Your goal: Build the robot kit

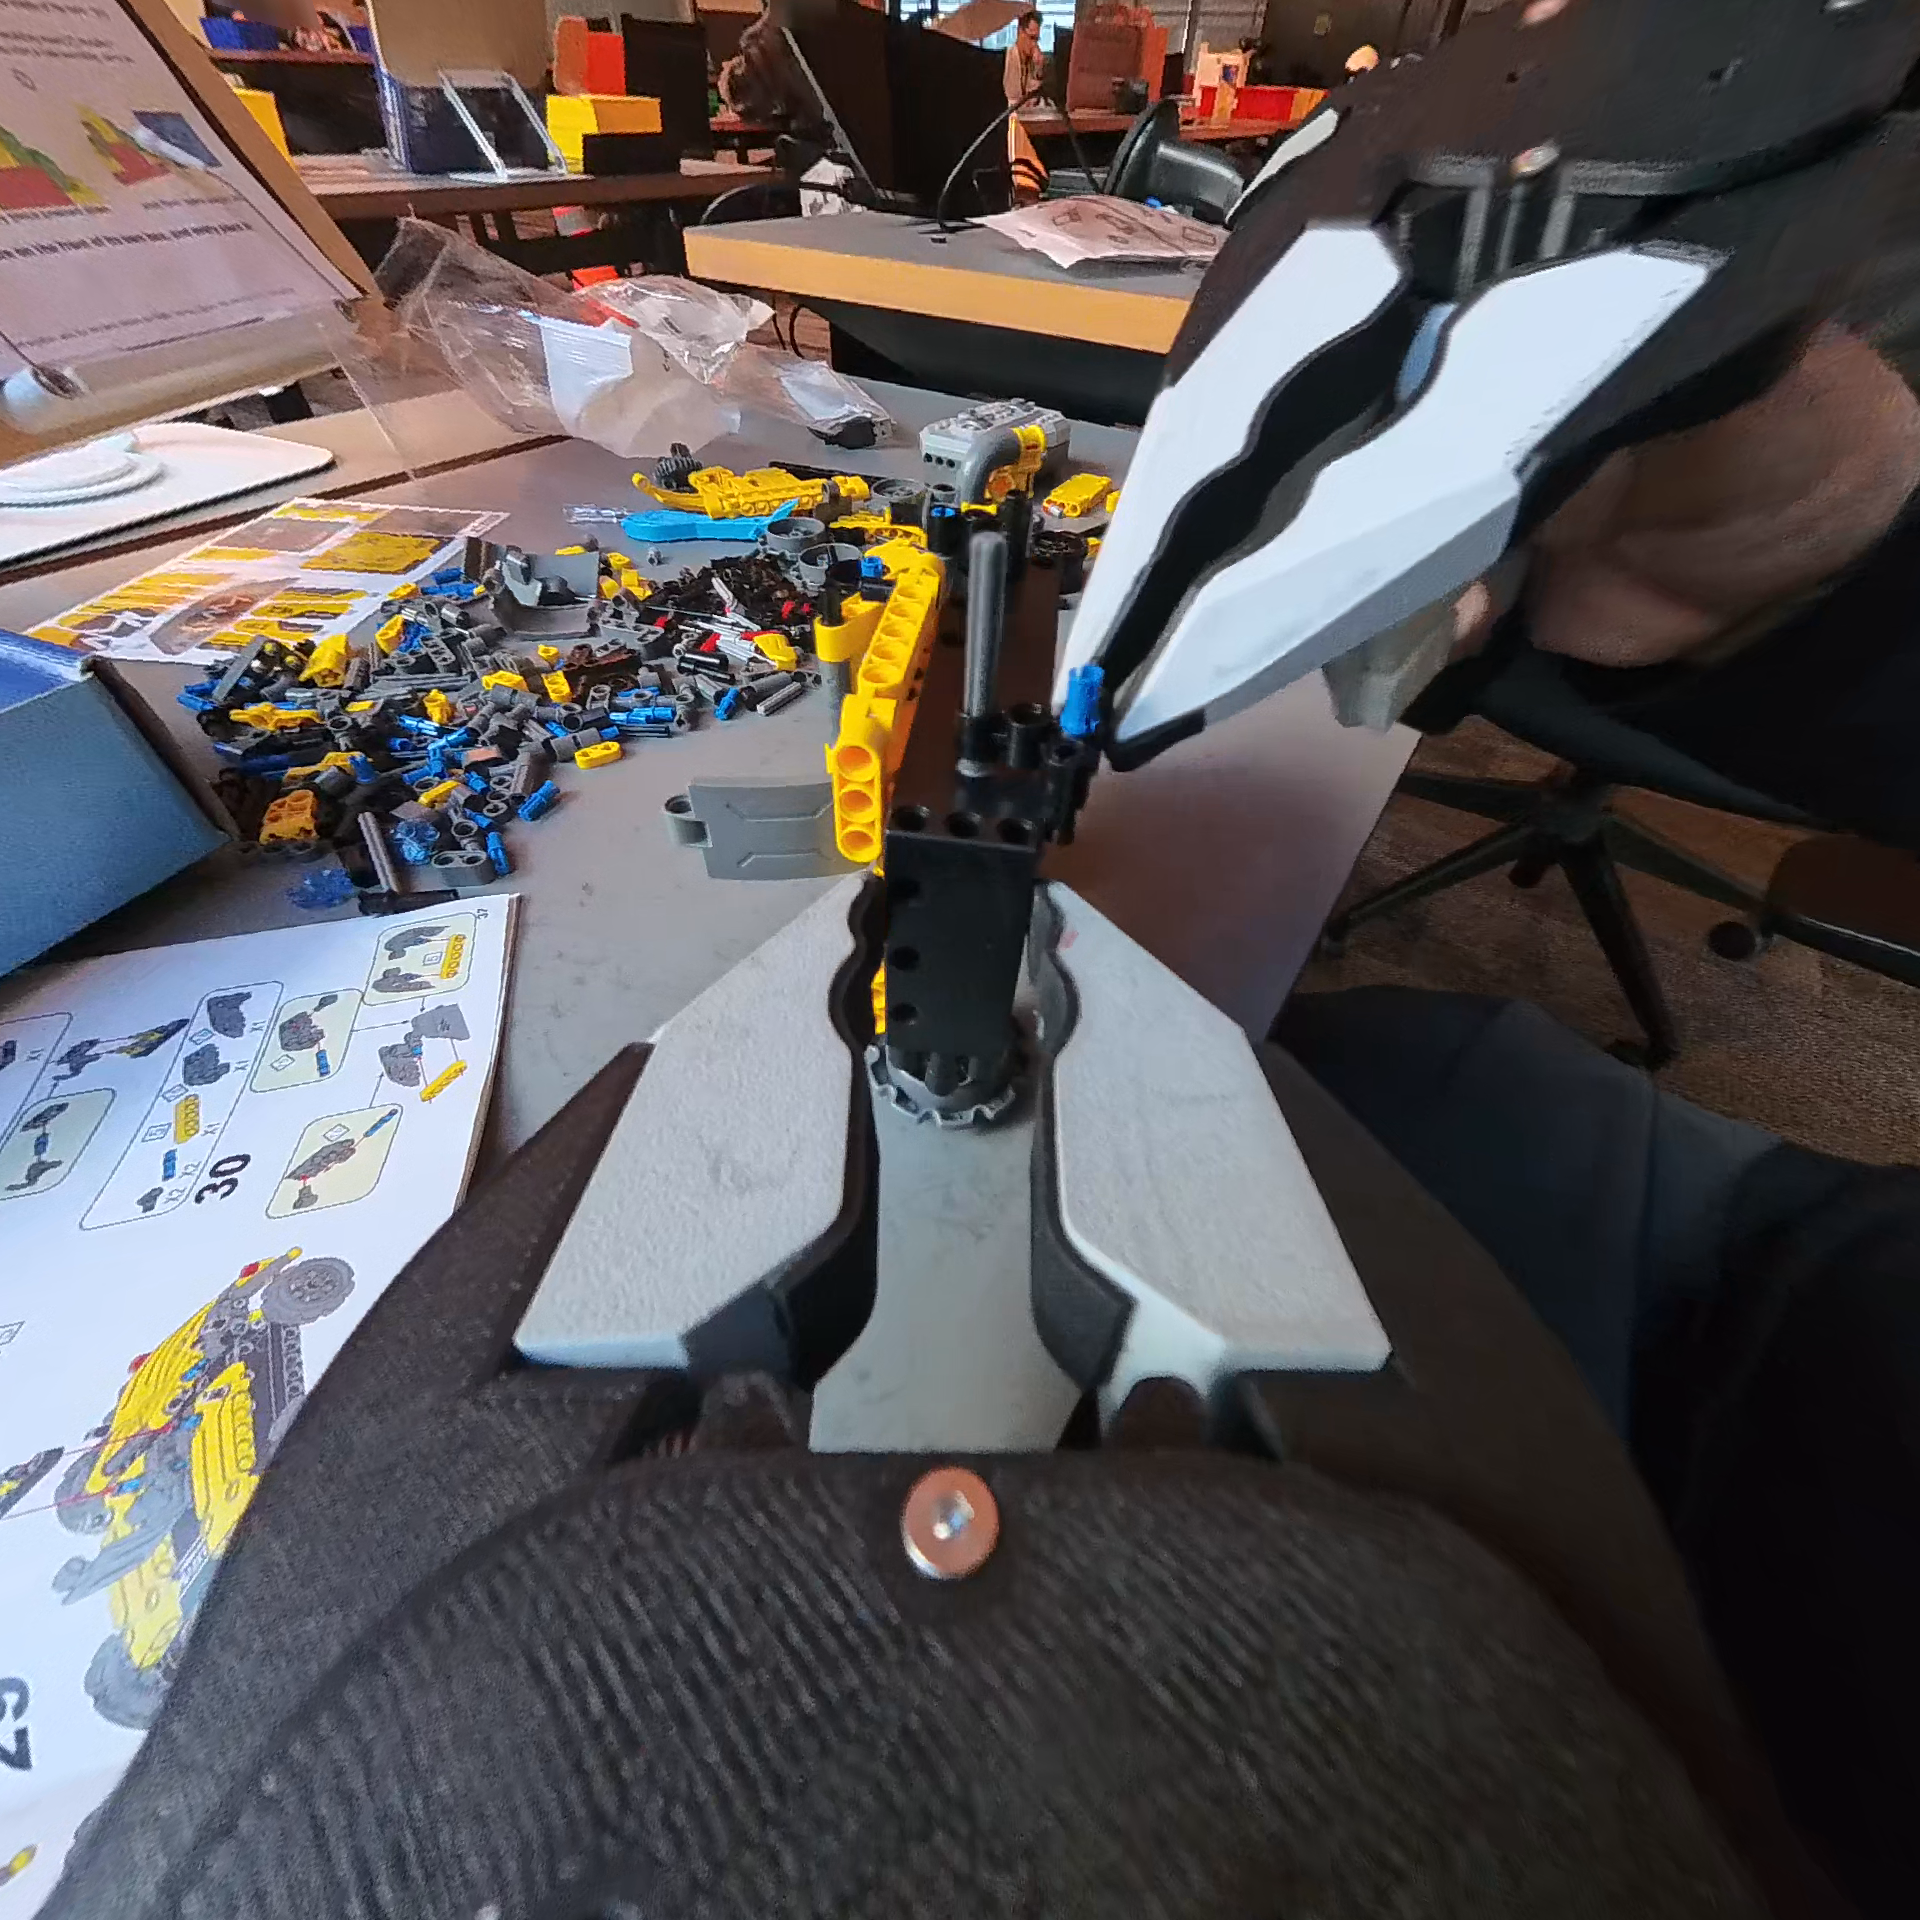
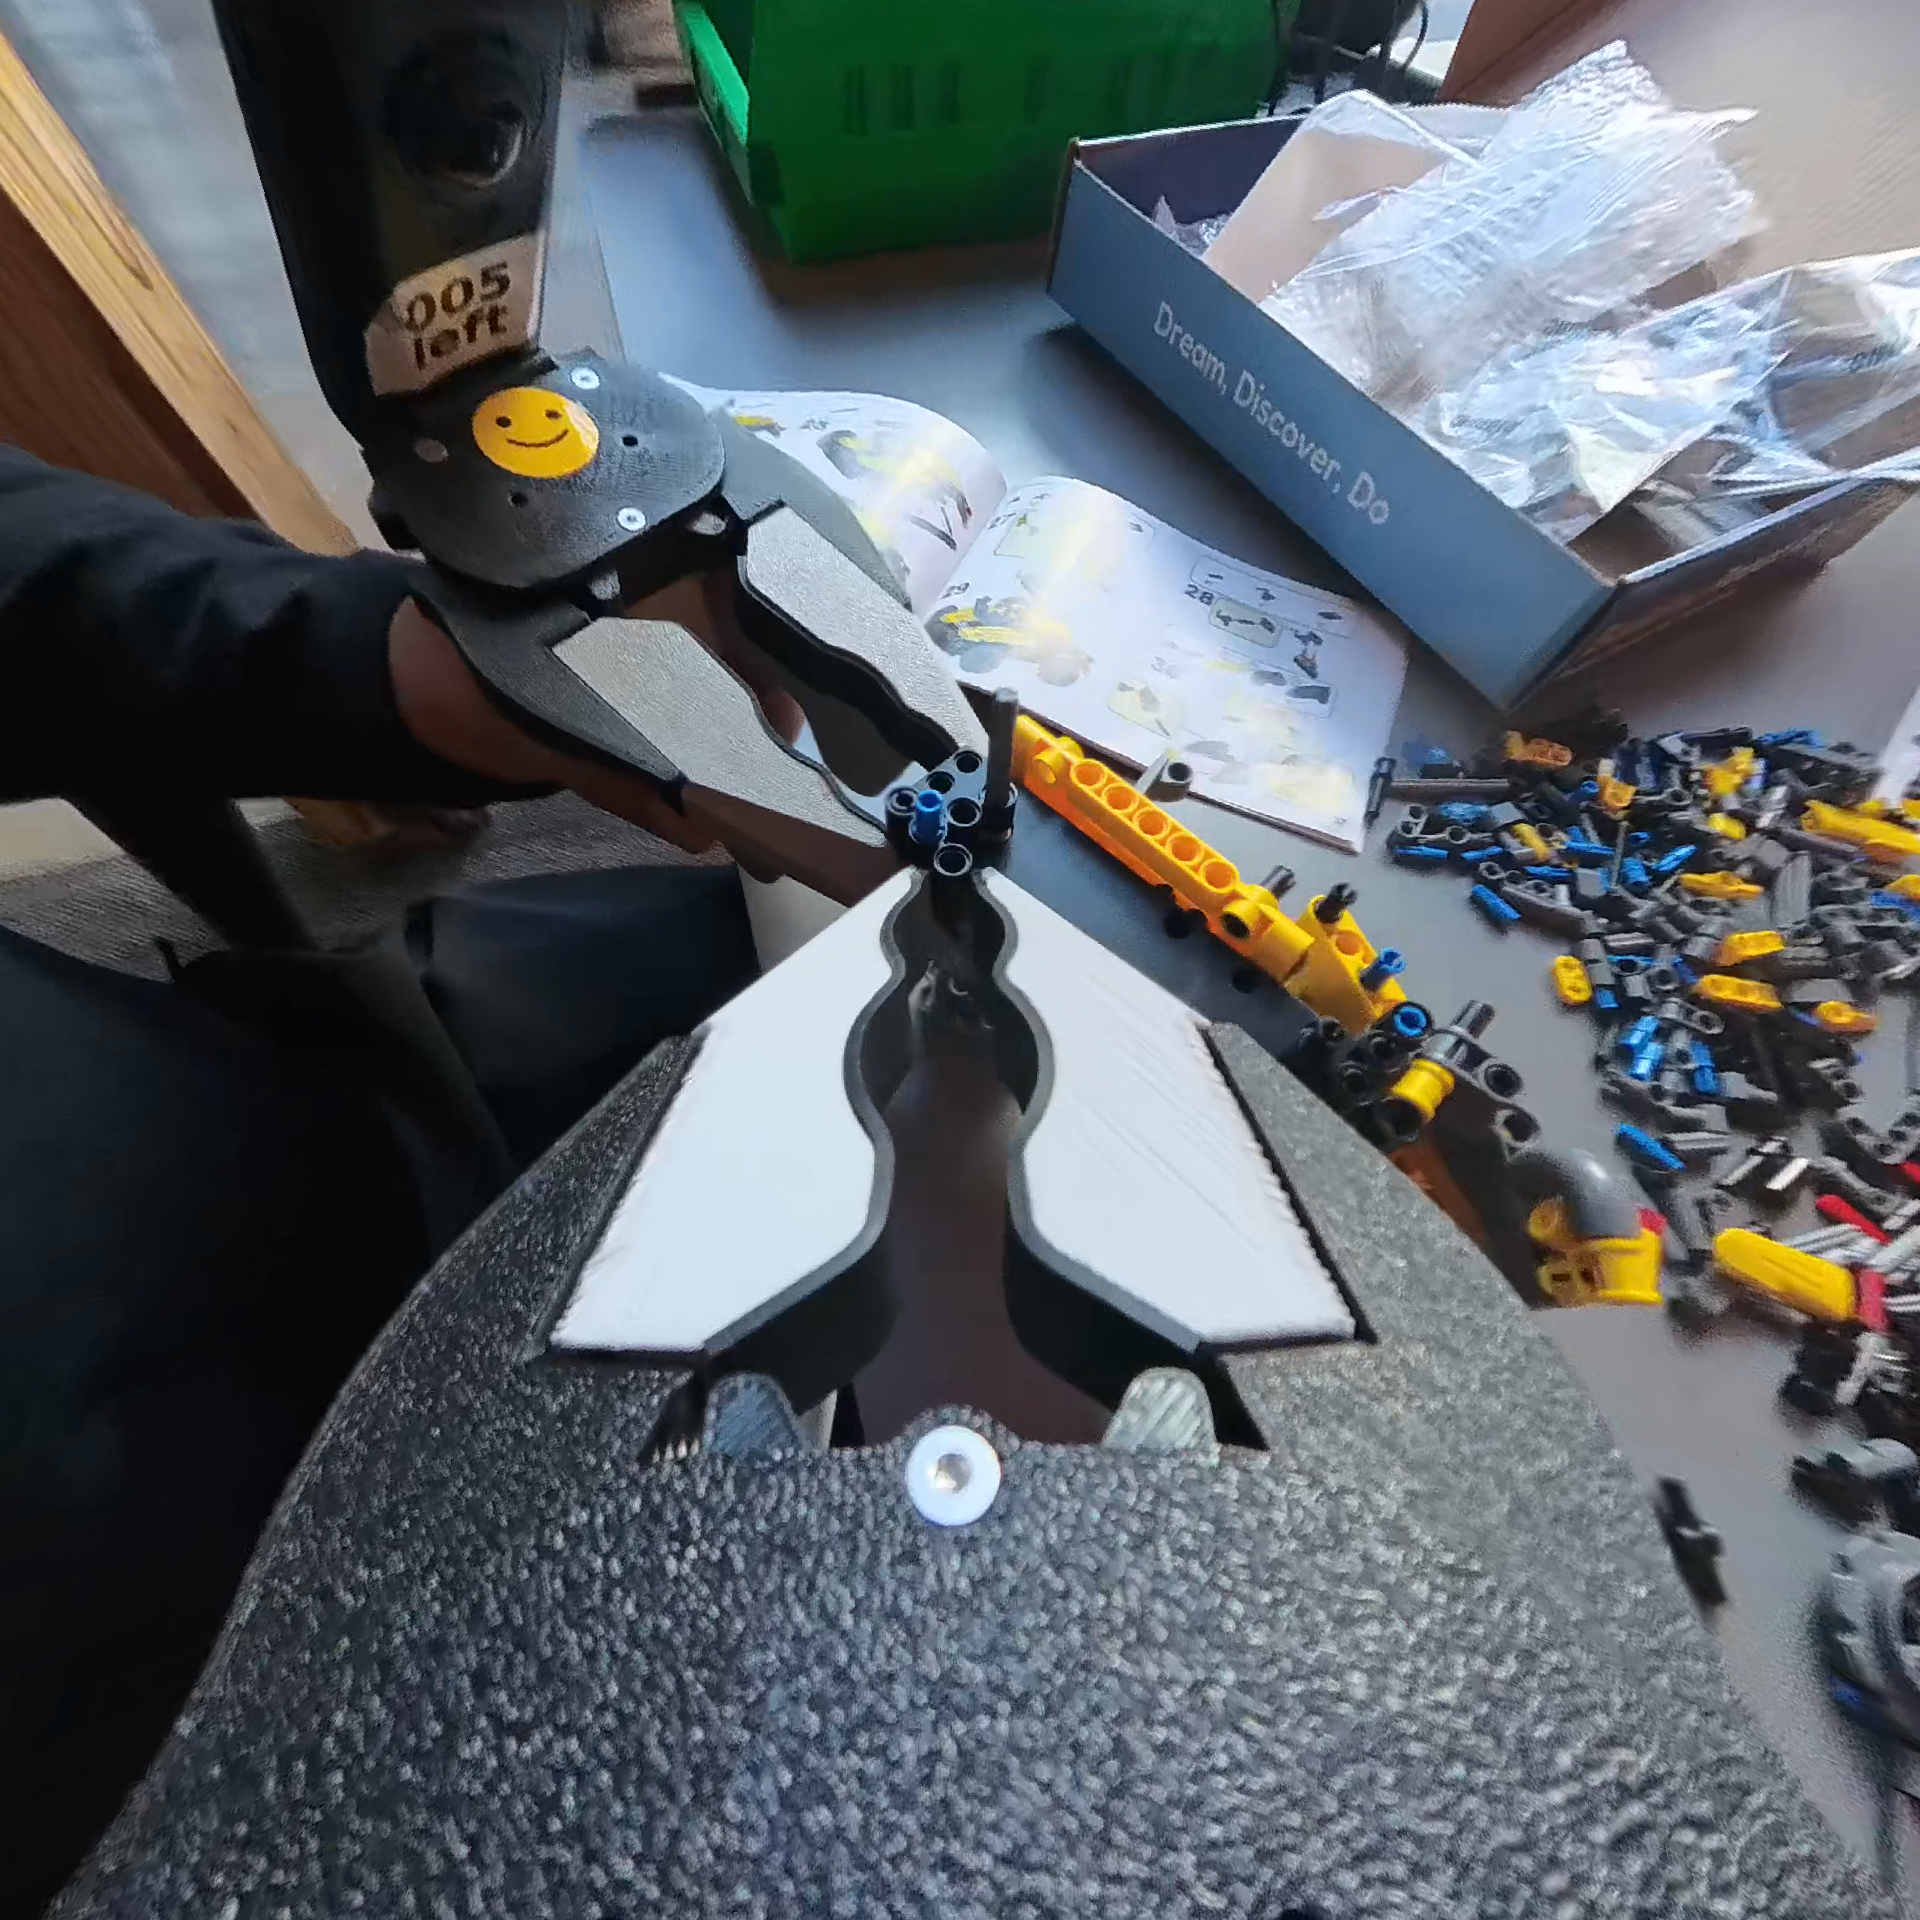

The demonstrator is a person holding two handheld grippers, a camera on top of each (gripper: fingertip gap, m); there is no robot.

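My left gripper is shut on the black beam of a black-and-yellow toy-brick assembly, held above the grey table. A yellow beam and a dark upright axle belong to it. My right gripper comes in from the upper right, its tips at the black connector block that carries a blue pin. In the right wrist view the right gripper is pinched on that block beside the blue pin. The left gripper holds the other side. The yellow beam runs off right.
A pile of small blue, black and yellow parts covers the table. An open instruction booklet, a blue box with plastic bags, a grey panel piece and a green bin are around. An office chair stands beyond the table edge. Only a small space, under 4 cm, lies between the two pairs of fingers.
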